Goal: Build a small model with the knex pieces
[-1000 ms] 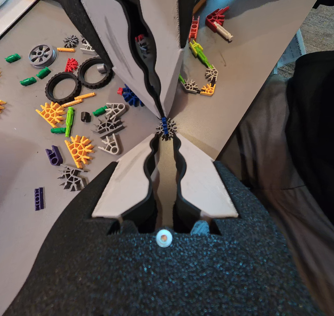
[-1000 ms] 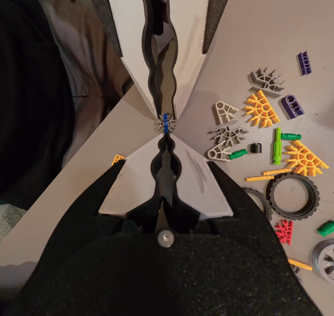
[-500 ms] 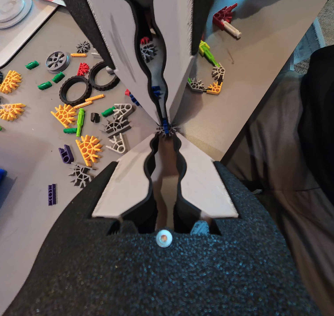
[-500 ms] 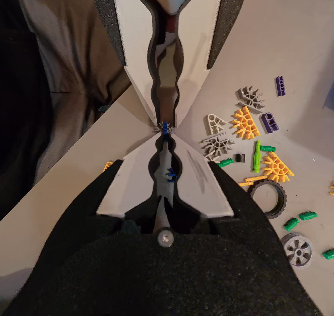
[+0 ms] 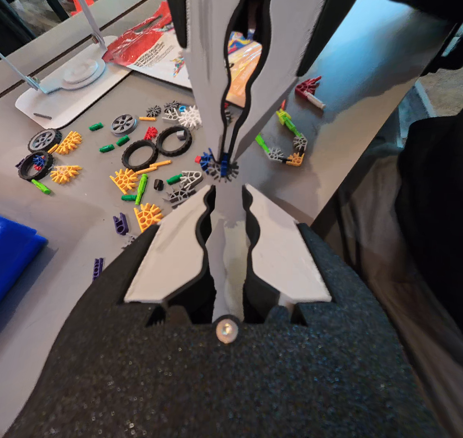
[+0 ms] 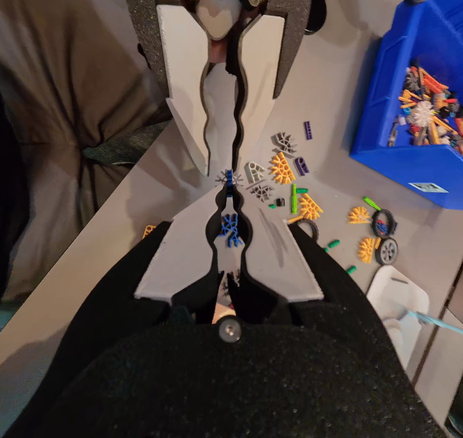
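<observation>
Two tongs: R tongs [image 6: 229,191] pinch blue rod [image 6: 229,184] w/ grey snowflake connector [image 6: 229,178] on its tip, L tongs [image 5: 227,188] parted just short of it; light, stiff plastic, I'd grip its rim.

Each tool is showing a black, grainy foam-textured body, two pale grey wedge-shaped fingers [image 5: 280,258] lined with wavy black pads, and a silver screw [image 6: 229,330] centred at the base. The person is wearing grey-brown fabric [image 6: 62,95].

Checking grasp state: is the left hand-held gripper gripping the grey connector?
No, the left hand-held gripper is open, short of the grey connector.
</observation>
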